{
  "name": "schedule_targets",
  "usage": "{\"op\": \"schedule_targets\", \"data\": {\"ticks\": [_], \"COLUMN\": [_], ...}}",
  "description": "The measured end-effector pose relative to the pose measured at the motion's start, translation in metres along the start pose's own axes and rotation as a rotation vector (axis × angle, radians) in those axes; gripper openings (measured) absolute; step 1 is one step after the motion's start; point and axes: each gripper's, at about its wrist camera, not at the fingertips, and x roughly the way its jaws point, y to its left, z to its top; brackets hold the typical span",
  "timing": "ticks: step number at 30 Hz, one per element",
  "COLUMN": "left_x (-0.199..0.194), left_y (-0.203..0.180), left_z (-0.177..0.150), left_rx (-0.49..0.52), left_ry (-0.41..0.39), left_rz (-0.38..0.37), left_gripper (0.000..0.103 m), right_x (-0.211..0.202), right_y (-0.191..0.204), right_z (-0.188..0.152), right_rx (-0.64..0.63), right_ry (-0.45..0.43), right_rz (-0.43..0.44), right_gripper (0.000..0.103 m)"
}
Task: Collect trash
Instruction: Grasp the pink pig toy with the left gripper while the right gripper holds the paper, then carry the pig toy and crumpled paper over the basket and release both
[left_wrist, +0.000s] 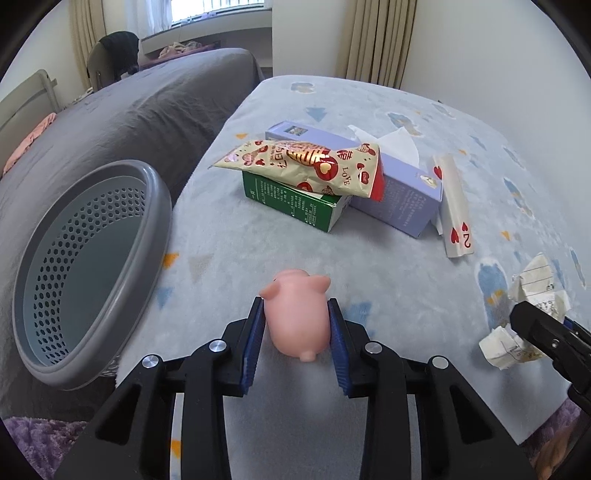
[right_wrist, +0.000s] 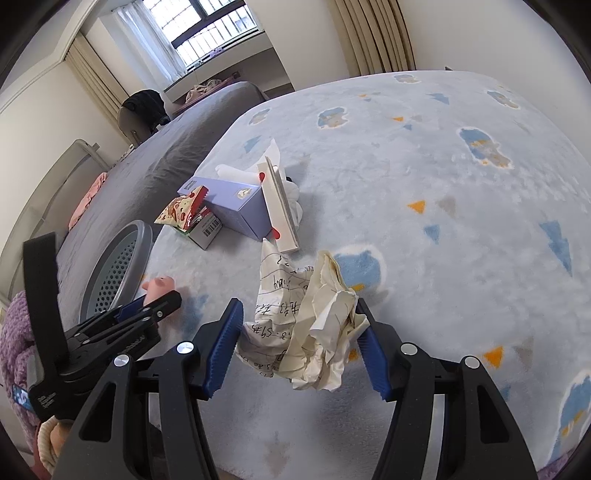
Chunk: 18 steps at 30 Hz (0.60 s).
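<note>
The left tool (left_wrist: 297, 325) pointed steeply down at the bed (left_wrist: 369, 258), its blue ribbed pads clamped on both flanks of a pink pig toy (left_wrist: 295, 314). The toy was smooth, rounded and rubbery in look, lying on the bed's fleecy pale-blue cover with its tail toward the camera.

The right tool (right_wrist: 299, 325) also angled downward, jaws part-way apart, pads pressed against the two sides of a crumpled paper wad (right_wrist: 314, 321). The wad was cream, creased and handwritten, one sheet standing up from it.

Left of the toy, a grey perforated basket (left_wrist: 155, 206) sat at the bed's edge.

Farther off lay a snack wrapper (left_wrist: 314, 166), glossy with red hearts, over a green carton (left_wrist: 291, 203), touching a lilac tissue box (left_wrist: 399, 195). A folded playing card (left_wrist: 454, 210) leaned beside the box.
</note>
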Motion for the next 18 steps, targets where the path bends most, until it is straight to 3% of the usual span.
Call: {"op": "schedule_targets", "data": {"ticks": [9, 18], "left_x": [-0.043, -0.076], "left_y": [0.033, 0.093], "left_z": [-0.008, -0.010], "left_rx": [-0.030, -0.064], "left_ry": [-0.077, -0.148], "left_rz": [-0.011, 0.025], "left_gripper": [0.033, 0.033], "right_x": [-0.002, 0.009], "right_y": [0.031, 0.111], "right_z": [-0.003, -0.003], "right_rx": [-0.065, -0.192], "right_ry": [0.000, 0.008], "right_rz": [-0.016, 0.050], "right_gripper": [0.059, 0.059]}}
